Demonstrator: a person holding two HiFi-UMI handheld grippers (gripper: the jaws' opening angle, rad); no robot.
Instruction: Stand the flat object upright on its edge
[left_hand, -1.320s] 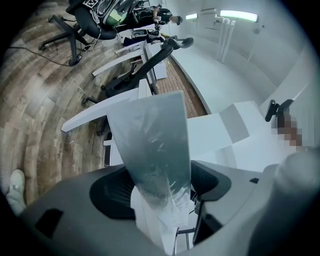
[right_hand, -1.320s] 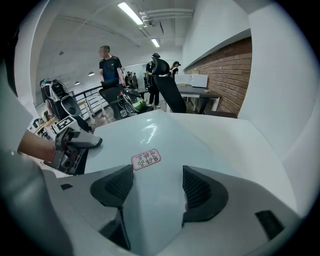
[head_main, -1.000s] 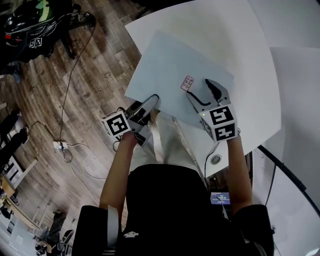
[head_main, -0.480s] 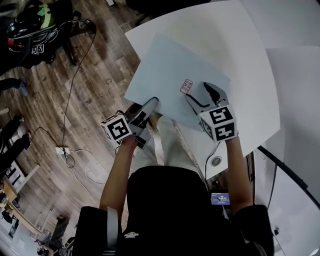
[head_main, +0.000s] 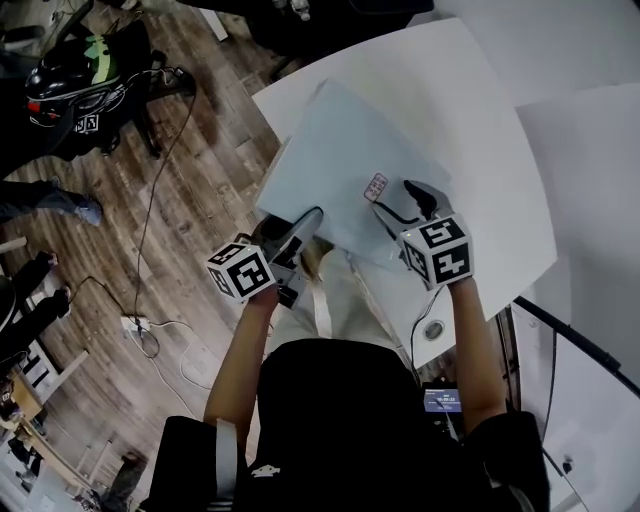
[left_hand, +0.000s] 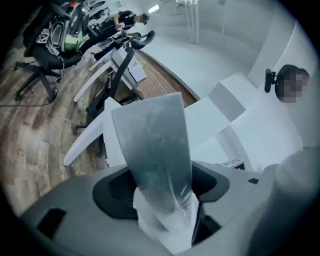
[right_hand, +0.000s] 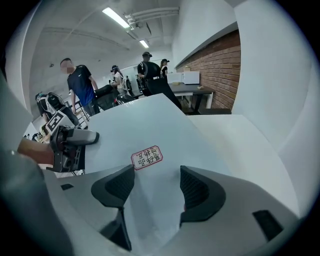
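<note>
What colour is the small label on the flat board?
The label on the flat board is white with red border and print; clearest in the right gripper view.

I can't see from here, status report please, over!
Left gripper shut on the sheet, edge raised. Right gripper open over its near edge. Sheet partly lifted, not yet upright. Nothing blocking on the table.
</note>
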